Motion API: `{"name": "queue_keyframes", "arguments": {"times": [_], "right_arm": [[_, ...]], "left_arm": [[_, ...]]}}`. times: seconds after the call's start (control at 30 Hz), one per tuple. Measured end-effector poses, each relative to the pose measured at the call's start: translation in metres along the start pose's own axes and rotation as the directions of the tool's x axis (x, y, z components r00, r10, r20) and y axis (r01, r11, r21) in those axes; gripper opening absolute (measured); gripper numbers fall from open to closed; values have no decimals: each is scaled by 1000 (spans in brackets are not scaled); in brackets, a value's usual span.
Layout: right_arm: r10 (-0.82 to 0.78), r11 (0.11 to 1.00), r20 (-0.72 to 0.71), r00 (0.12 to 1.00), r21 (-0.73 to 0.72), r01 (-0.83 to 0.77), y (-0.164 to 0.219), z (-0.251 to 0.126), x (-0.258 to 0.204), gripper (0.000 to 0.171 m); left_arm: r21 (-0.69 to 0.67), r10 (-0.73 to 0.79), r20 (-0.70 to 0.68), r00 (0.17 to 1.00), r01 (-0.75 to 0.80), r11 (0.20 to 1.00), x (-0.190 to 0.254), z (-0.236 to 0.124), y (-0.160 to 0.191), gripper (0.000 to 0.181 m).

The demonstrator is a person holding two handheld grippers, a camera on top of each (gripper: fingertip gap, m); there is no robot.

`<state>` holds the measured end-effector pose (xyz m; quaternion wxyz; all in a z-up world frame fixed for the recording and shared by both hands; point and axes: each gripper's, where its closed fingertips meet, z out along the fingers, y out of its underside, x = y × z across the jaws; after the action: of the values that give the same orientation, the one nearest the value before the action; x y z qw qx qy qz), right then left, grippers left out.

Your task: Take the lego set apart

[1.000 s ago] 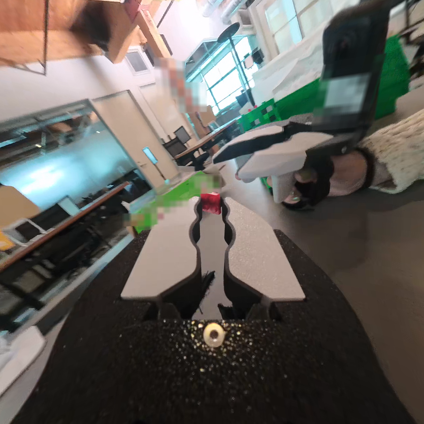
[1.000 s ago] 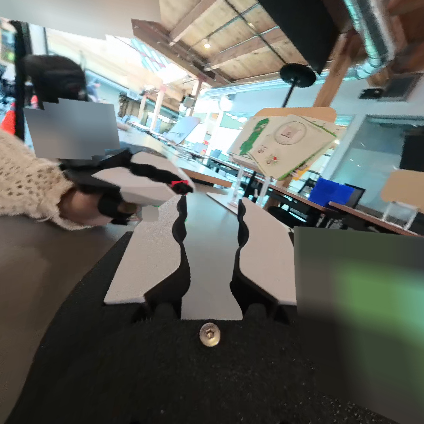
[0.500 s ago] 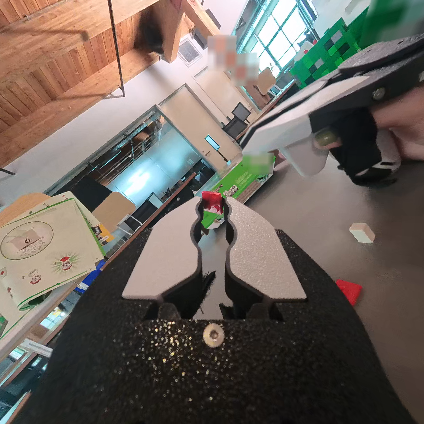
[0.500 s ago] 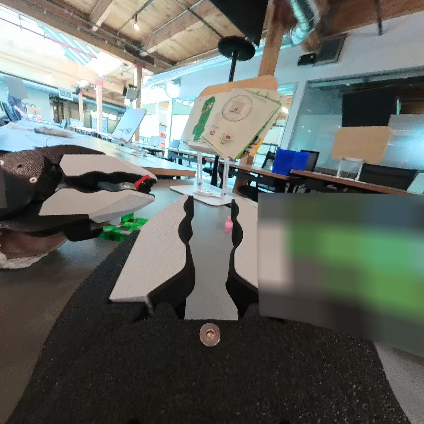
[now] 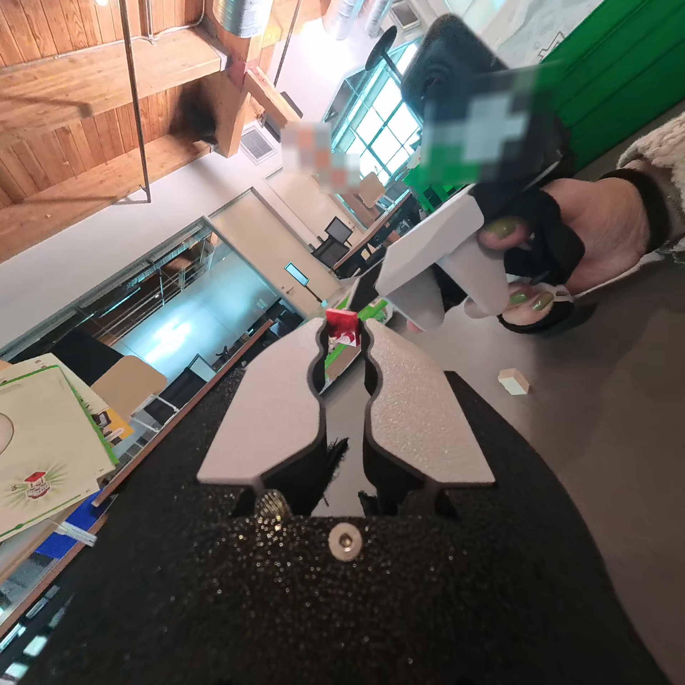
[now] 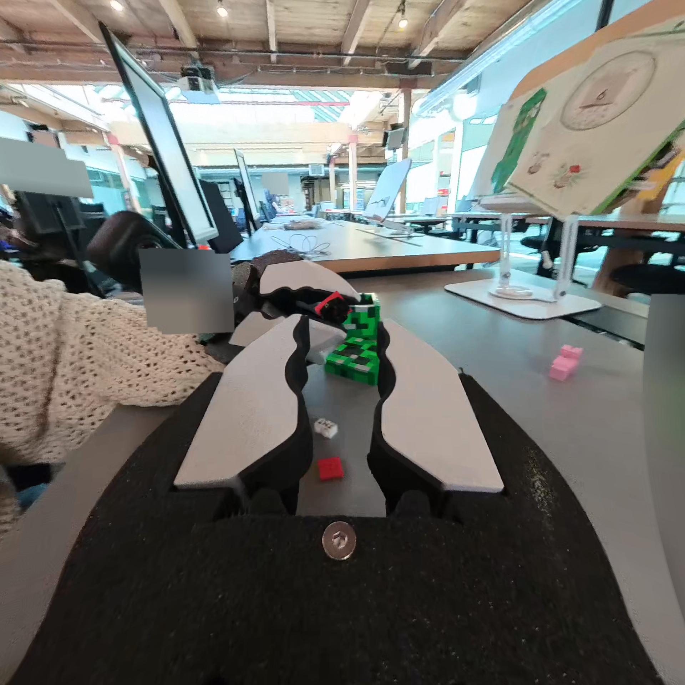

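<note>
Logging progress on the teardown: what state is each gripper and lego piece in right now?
left gripper: shut on red lego piece, off the table
right gripper: open, empty
green lego figure: assembled, on the table
red tile: loose, flat
white brick: loose
pink pieces: loose

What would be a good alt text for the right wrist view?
The open right gripper points over a grey table at a green block figure. From the left, the left gripper, held by a person in a knit sleeve, pinches a red piece. A white brick, a red tile and pink bricks lie loose.
</note>
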<state>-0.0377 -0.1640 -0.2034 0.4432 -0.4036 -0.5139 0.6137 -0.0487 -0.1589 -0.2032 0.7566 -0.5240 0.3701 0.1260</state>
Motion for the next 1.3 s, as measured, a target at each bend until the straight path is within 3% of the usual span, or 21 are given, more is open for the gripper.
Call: {"name": "queue_keyframes", "arguments": {"times": [0.03, 0.1, 0.17, 0.37, 0.53, 0.73, 0.9, 1.3], "right_arm": [[27, 1000, 17, 999, 2, -27, 0, 1, -2, 33], [89, 996, 57, 994, -2, -89, 2, 3, -5, 26], [173, 985, 150, 973, -30, -171, 3, 3, -14, 5], [456, 877, 341, 822, -15, -480, -6, -1, -21, 14], [447, 887, 274, 851, -15, -461, -1, 2, -14, 29], [464, 883, 249, 850, -47, -467, 5, 5, -14, 34], [477, 874, 309, 823, -63, -482, 3, 3, -21, 15], [503, 858, 301, 810, -65, -509, 4, 4, -18, 14]], "left_arm": [[4, 9, -9, 1000, -9, 1000, 2, 0, -1, 15], [21, 24, -28, 999, -23, 1000, 6, -1, -5, 15], [39, 41, -46, 998, -39, 998, 10, -1, -10, 15], [61, 81, -58, 995, -78, 995, 16, -2, -17, 15], [60, 55, -50, 997, -52, 997, 12, -2, -16, 15], [61, 46, -55, 997, -43, 997, 13, -2, -17, 15], [54, 34, -69, 997, -30, 998, 14, -2, -14, 15], [37, -1, -78, 997, 3, 999, 14, 0, -11, 16]]}}
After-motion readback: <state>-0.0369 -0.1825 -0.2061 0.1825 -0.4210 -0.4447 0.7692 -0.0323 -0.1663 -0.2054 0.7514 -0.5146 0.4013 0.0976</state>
